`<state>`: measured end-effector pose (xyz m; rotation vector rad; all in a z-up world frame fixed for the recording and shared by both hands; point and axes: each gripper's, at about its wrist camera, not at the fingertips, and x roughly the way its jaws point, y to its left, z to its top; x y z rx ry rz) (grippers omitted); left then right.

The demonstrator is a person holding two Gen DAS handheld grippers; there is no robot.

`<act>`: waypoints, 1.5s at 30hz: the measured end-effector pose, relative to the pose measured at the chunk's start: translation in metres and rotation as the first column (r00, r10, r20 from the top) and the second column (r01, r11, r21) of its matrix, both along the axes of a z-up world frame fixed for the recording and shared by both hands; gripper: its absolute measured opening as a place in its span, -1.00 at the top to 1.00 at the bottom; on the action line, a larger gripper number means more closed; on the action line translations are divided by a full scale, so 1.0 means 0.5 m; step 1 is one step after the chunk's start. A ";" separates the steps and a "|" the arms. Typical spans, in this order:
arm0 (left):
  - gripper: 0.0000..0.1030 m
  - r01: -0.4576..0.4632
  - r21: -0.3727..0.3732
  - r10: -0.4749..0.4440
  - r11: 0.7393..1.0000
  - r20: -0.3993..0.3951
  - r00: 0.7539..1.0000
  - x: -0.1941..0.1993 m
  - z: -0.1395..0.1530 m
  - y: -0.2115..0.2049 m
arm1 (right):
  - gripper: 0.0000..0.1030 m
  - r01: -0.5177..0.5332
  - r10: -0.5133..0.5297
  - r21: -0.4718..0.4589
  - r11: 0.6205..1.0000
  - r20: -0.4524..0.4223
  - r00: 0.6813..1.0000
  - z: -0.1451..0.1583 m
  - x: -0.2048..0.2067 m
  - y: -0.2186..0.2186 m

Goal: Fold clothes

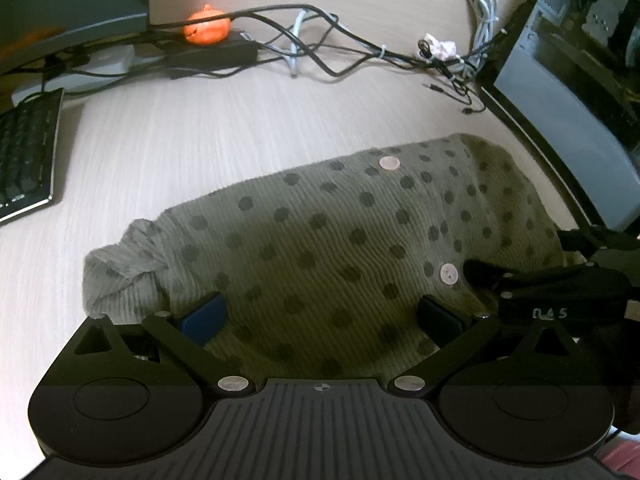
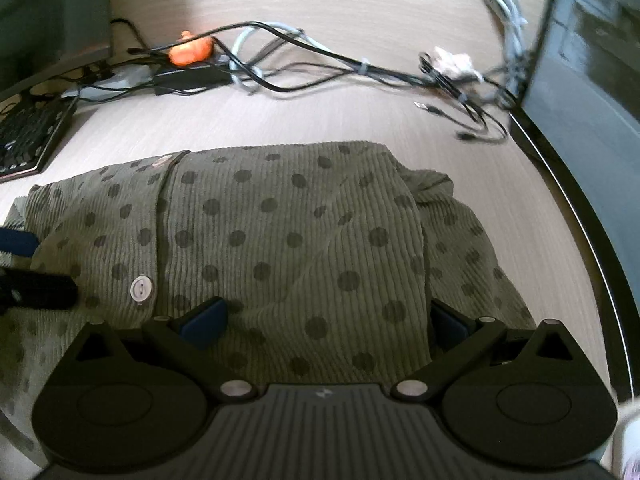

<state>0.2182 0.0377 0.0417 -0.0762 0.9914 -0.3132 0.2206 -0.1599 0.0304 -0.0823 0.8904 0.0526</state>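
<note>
An olive-green ribbed garment [image 1: 340,232] with dark dots and pale buttons lies folded on the light wooden desk [image 1: 200,140]. My left gripper [image 1: 322,316] is open, its fingers spread just above the near part of the cloth. The right gripper's black body shows at that view's right edge. In the right wrist view the same garment [image 2: 280,240] fills the middle, a sleeve bunched on its right. My right gripper [image 2: 324,318] is open too, fingers wide over the cloth's near edge, nothing pinched between them.
A tangle of black and white cables [image 1: 320,48] runs along the back of the desk, with an orange pumpkin-shaped toy [image 1: 207,26] and a black power brick. A keyboard [image 1: 26,152] lies at the left. A dark computer case [image 1: 568,80] stands at the right.
</note>
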 end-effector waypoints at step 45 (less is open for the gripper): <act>-1.00 -0.184 -0.112 0.189 0.977 0.037 0.981 -0.103 0.038 0.187 | -1.00 -0.127 0.110 0.121 0.985 0.135 0.985 0.096 0.037 0.016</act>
